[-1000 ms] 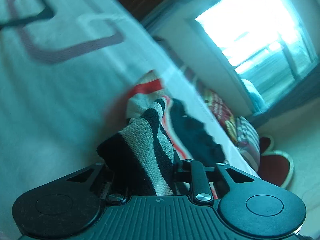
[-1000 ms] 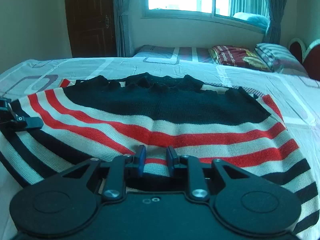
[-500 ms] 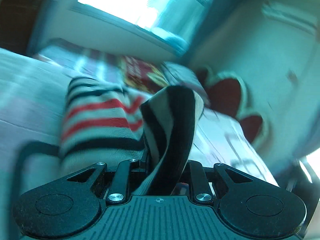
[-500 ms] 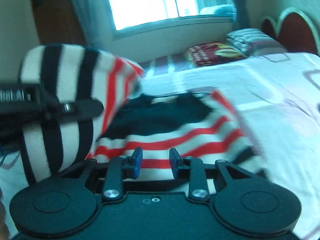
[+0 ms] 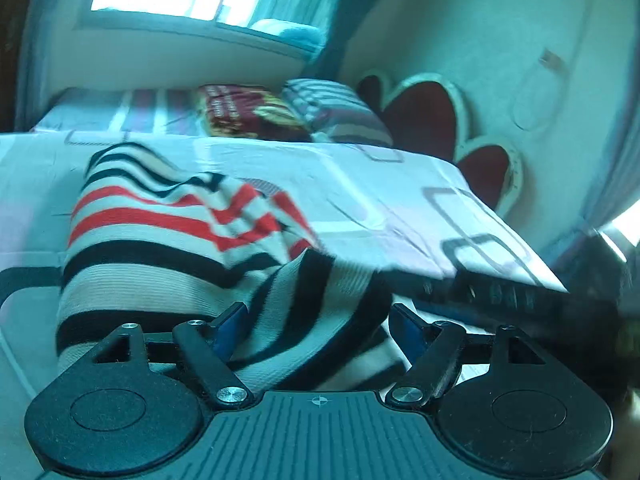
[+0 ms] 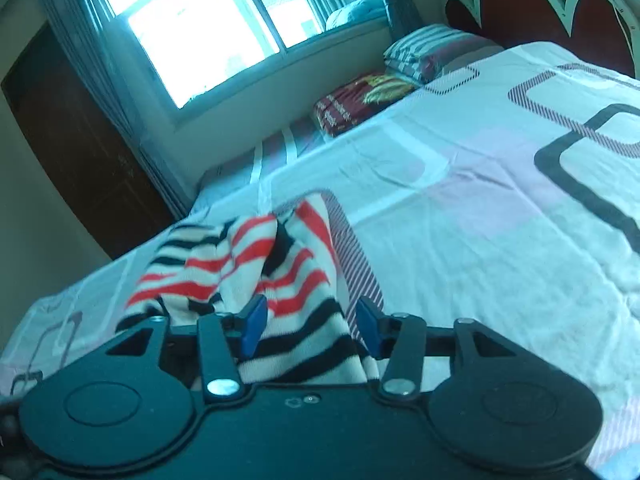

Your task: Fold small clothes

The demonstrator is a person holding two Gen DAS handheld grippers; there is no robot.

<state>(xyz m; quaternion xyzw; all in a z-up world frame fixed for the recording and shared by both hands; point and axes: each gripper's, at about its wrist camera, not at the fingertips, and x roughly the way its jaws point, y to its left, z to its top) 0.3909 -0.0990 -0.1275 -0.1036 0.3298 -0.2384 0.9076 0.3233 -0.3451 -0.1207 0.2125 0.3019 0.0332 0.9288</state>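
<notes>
A bedroom, the bed under a patterned sheet: on it lay the striped knit, soft, light and floppy, best taken by an edge or corner. Both the left tongs and right tongs were opening, cloth lying loose between the jaws, released. Pillows, headboard and window stood well apart; nothing blocked.

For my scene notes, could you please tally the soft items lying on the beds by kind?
Striped knit garment: 1
Folded dark red blanket: 1
Striped pillow: 1
Total: 3
</notes>
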